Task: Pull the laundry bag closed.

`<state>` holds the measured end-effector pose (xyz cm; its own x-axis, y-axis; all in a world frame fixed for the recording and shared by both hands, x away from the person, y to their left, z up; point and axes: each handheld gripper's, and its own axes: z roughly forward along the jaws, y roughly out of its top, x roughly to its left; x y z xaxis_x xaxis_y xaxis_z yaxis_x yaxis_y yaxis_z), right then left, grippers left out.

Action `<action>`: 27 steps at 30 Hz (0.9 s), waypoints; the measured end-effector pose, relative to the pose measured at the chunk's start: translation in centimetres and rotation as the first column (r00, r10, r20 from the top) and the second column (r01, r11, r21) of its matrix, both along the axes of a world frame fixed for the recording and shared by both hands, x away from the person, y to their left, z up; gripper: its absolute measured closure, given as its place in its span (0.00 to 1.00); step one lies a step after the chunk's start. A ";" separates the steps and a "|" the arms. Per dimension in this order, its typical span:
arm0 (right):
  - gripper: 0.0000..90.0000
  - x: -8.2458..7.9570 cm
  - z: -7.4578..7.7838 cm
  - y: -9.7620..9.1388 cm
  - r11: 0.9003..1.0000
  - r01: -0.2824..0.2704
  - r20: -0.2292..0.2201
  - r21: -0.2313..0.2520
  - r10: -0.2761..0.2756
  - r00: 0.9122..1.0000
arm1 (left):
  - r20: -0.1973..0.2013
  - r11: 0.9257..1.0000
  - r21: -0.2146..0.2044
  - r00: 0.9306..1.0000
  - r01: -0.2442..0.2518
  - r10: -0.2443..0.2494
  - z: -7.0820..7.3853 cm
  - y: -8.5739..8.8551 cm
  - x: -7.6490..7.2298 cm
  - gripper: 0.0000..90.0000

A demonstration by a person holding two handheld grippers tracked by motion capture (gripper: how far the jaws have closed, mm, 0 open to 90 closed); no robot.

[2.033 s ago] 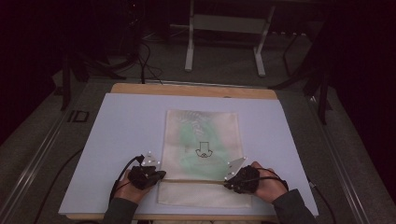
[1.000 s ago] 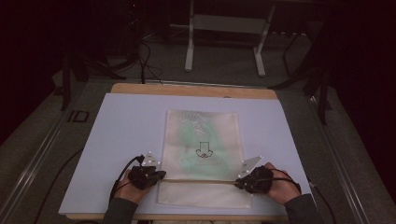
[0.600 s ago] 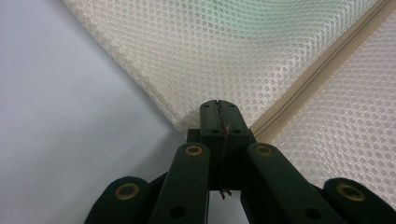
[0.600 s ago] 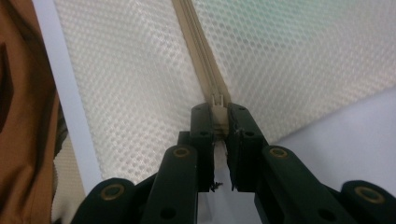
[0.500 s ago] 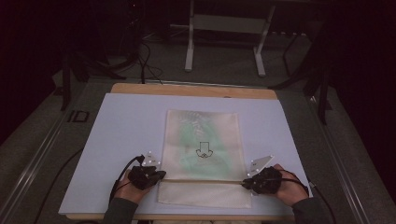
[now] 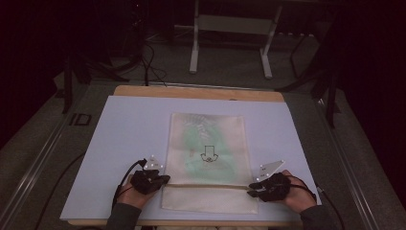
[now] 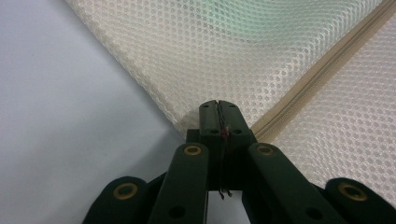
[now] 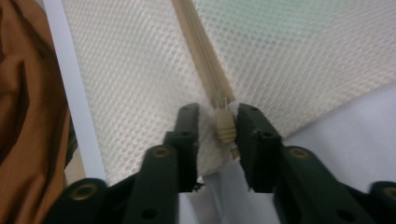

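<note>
The mesh bag [image 6: 207, 160] lies flat on the pale mat [image 6: 124, 139] between our two grippers, with its zipper [image 6: 206, 185] running across from one to the other. From the high view, the left gripper [image 6: 163, 179] sits at the bag's left edge right at the zipper line, and the right gripper [image 6: 253, 190] sits at the bag's right edge at the other end of the zipper, so the bag spans the gap between them. There's a greenish patch inside the bag and a small black arrow mark [image 6: 208, 155] just beyond the zipper, on the side away from our hands. In the left gripper view, the left gripper [image 7: 219, 108] has its jaws pressed together, pinching the edge of the mesh bag [image 7: 261, 51] right at its tips, and the zipper [image 7: 322, 70] runs off up and to the right from there, with bare mat [image 7: 70, 116] off to the left of the jaws. In the right gripper view, the right gripper [image 8: 219, 122] has its jaws parted, having just been opening, and the little tan zipper pull [image 8: 225, 128] sits between them; whether it touches either pad we can't tell. The zipper [image 8: 201, 51] heads straight away from the jaws, with mesh bag [image 8: 130, 74] on both sides.
</note>
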<state>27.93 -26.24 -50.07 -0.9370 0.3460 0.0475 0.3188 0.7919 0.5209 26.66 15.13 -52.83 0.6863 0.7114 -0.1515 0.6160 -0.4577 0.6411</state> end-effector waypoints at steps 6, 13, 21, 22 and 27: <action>0.68 0.2 0.3 -0.3 0.999 0.033 0.019 0.029 -0.033 0.999 | -0.005 1.000 -0.016 1.000 0.001 -0.001 -0.1 0.2 0.1 0.95; 0.59 0.6 0.7 -1.3 0.991 0.102 0.028 0.081 -0.105 0.994 | -0.016 0.999 -0.035 1.000 -0.004 0.003 0.0 0.1 0.1 0.90; 0.55 1.1 0.6 -2.2 0.976 0.180 0.032 0.126 -0.185 0.982 | -0.019 0.998 -0.068 1.000 -0.009 0.008 0.2 0.5 0.1 0.89; 0.55 1.1 0.6 -2.2 0.976 0.180 0.032 0.126 -0.185 0.982 | -0.019 0.998 -0.068 1.000 -0.009 0.008 0.2 0.5 0.1 0.89; 0.54 1.6 0.1 -2.8 0.961 0.239 0.015 0.136 -0.244 0.970 | 0.008 0.998 -0.061 1.000 -0.022 0.023 0.4 0.6 0.0 0.89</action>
<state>29.52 -29.03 -49.99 -0.8281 0.5548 0.0802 0.4740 0.6166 0.6286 26.68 15.72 -52.46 0.6717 0.7162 -0.1892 0.6201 -0.4040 0.6725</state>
